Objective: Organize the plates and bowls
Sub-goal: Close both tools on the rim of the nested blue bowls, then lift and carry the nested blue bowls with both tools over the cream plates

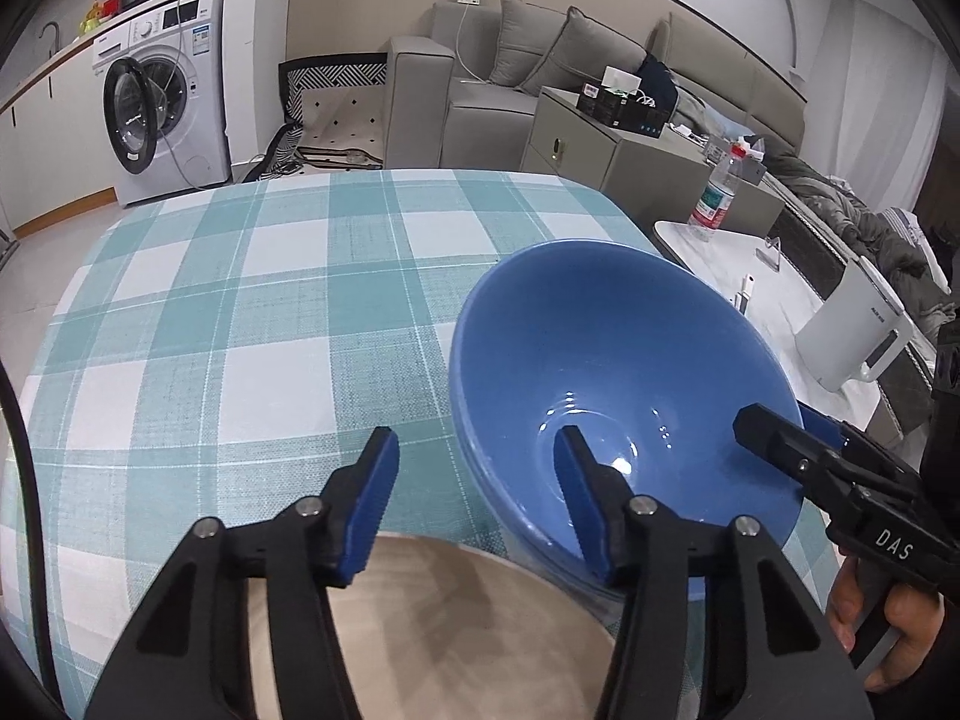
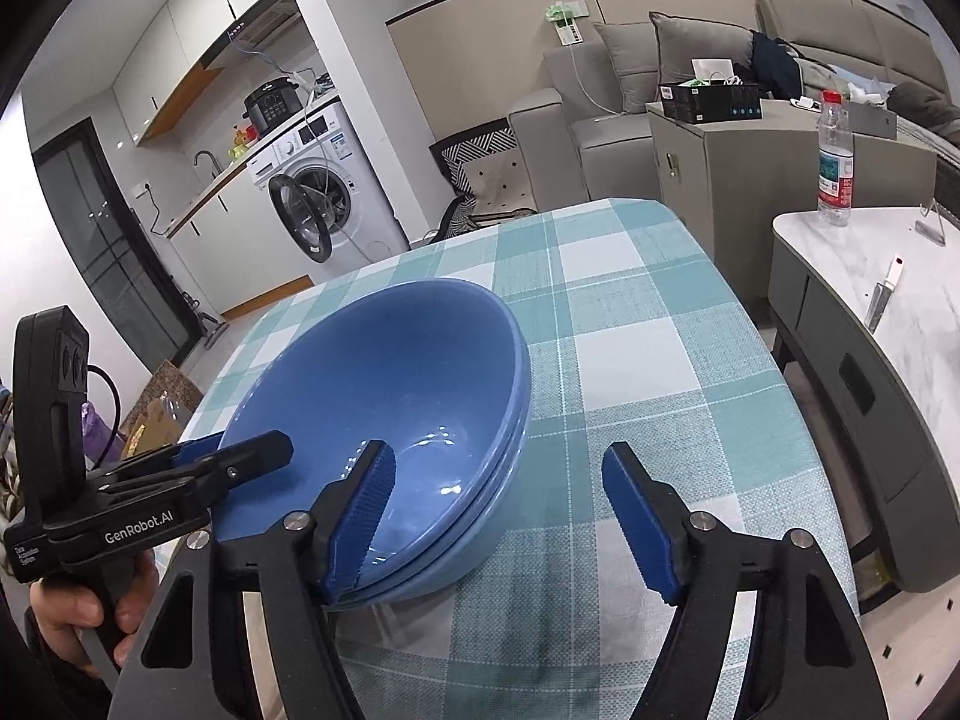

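1. While both tools reach in, the blue bowl (image 2: 384,408) sits nested in a second blue bowl (image 2: 480,531) on the checked tablecloth (image 1: 240,312).
2. The left gripper (image 1: 474,498) straddles the bowl's near wall, one finger inside, one outside (pads apart from it, no squeeze).
3. The right gripper (image 2: 498,516) brackets the opposite rim, inner pad close against the stacked rims; whether it presses, nobody can tell.
4. Just before the bowl lies a tan plate (image 1: 456,624).
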Available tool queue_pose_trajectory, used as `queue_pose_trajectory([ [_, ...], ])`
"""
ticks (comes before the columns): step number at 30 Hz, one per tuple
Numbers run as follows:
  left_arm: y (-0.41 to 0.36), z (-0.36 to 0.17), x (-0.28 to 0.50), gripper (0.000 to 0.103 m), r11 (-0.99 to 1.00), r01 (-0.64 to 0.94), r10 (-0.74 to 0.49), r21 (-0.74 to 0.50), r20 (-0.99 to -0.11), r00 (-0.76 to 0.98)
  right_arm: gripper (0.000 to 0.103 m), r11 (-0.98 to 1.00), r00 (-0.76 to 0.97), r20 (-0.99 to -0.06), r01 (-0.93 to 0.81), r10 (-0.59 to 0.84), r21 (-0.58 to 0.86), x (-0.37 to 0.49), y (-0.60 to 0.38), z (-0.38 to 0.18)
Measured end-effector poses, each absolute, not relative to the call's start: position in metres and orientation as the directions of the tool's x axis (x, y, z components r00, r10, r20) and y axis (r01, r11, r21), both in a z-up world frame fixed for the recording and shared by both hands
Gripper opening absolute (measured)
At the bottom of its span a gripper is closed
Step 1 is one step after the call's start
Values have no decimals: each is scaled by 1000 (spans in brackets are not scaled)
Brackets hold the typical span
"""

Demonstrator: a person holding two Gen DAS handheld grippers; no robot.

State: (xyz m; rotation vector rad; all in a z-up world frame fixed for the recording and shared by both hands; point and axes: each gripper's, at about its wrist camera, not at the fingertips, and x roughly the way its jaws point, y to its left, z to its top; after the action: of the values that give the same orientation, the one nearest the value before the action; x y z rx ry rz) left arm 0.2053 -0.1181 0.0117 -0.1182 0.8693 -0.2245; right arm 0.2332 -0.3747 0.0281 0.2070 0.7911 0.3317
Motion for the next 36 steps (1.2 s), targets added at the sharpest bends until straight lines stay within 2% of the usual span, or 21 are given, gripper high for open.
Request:
queue_pose_trajectory([
  [6,-124,13,204,42,968,166,-252,-189,-742,621,63,929,651,-663,-235,368,285,233,-369,28],
  [12,-133,13,202,40,967,194,-251,-165,-747,616,56,928,653,-660,-252,372,273,232,-365,28],
  [36,-137,18,197,40,976,184,-206,-114,-755,622,54,926,660,-651,-279,377,254,226,-360,33],
])
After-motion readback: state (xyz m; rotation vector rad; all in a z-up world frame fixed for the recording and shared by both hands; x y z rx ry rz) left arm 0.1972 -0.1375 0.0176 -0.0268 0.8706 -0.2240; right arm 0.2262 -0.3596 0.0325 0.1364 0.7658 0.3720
